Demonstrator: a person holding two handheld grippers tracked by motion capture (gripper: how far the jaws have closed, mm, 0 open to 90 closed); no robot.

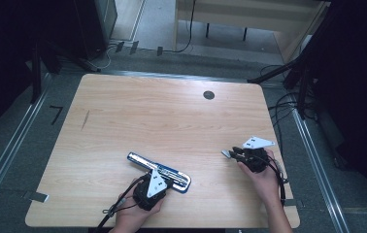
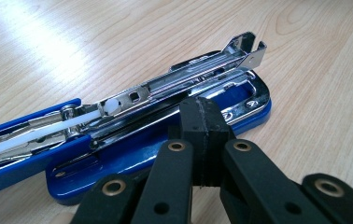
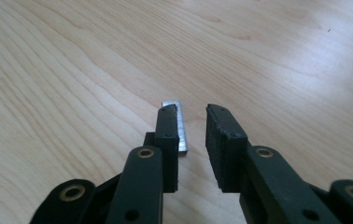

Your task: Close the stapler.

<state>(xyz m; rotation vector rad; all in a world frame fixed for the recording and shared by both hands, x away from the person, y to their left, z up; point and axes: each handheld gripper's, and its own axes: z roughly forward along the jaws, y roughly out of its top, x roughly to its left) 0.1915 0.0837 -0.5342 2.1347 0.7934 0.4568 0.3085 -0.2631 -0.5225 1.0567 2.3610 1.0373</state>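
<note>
Two grippers [image 2: 202,140] [image 3: 191,135]; one stapler [image 2: 165,107]; one staple strip [image 3: 180,126]

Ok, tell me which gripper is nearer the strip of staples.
Right. The right gripper has its open jaws at the strip of staples on the table; the left gripper is shut over at the stapler.
</note>
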